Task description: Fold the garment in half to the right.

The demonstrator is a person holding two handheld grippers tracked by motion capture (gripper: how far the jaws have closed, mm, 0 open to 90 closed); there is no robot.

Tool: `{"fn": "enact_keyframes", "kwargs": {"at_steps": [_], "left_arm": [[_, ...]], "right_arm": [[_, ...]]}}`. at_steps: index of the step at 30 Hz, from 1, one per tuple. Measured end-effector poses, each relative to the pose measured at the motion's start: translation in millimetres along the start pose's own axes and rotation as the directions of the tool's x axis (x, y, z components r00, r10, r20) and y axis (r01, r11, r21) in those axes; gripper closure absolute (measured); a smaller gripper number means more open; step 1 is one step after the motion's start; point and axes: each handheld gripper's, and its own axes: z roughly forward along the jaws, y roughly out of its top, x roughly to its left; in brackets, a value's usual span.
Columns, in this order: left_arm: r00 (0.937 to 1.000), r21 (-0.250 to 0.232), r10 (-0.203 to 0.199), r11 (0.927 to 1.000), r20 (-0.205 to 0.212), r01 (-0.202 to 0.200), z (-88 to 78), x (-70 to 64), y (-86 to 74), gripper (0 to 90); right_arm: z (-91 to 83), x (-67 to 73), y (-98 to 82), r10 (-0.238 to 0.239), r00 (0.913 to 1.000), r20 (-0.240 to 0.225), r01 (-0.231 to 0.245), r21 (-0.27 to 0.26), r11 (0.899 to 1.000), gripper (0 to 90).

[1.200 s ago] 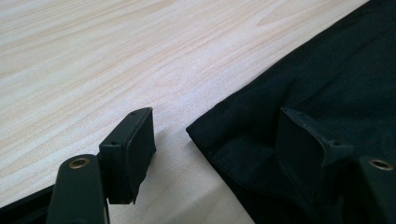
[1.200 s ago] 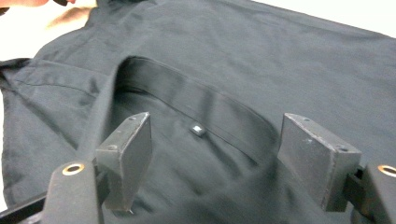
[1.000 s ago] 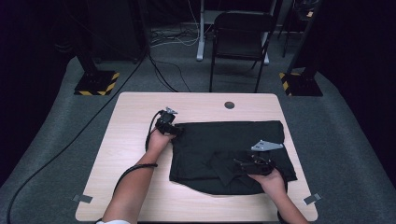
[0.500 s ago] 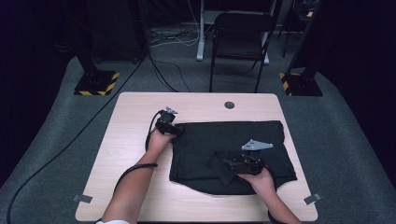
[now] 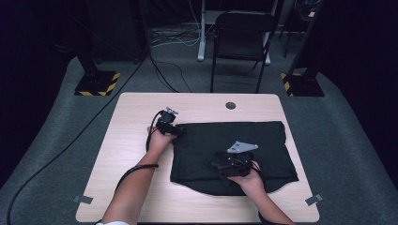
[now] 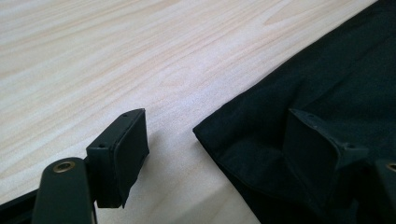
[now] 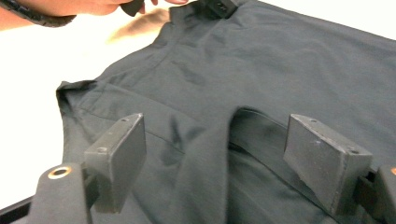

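Since the earlier frame the right tongs (image 5: 219, 165) have slid leftward across the black garment (image 5: 263, 140), away from its right edge and nearer its middle. Their jaws have just been closing a little but stand spread, with a raised fold of the garment between them (image 7: 210, 154); the pads do not press it. The left tongs (image 5: 176, 131) have stayed at the garment's upper left corner. Their jaws have just been opening and stand spread: one jaw over bare wood, the other over the cloth edge (image 6: 243, 135), the corner lying between them unpinched.

The garment lies spread flat on the tabletop (image 5: 136, 140), covering its middle and right part, lower hem curving toward the person's side. In the right gripper view the person's left hand (image 7: 88, 5) shows beyond the garment's far corner.

Tabletop is pale wood with a round grommet (image 5: 230, 105) beyond the garment's far edge. Beyond the tabletop: grey carpet, a dark chair (image 5: 241, 35), cables on the floor, and two stand bases with yellow-black striping (image 5: 96, 83), one to each side.
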Motion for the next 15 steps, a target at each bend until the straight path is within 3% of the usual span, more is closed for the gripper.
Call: {"fn": "enact_keyframes", "kwargs": {"at_steps": [6,10,15], "left_arm": [[0.9998,-0.001,0.01,1.0,-0.016,-0.01,0.4,-0.8,0.3,19.8],[0.9997,0.009,-0.021,0.9997,-0.007,0.021,0.7,0.3,0.6,20.0],[0.9997,0.007,-0.025,0.9997,-0.002,0.025,0.9,0.9,0.3,20.0]], "right_arm": [[10.3,13.6,3.9,-0.034,0.9994,-0.008,0.034,0.003,0.999,22.6],[18.4,21.4,5.8,-0.041,0.9991,-0.012,0.042,0.004,0.999,21.2],[27.3,32.0,8.7,-0.054,0.9984,-0.016,0.054,0.006,0.999,20.9]]}}
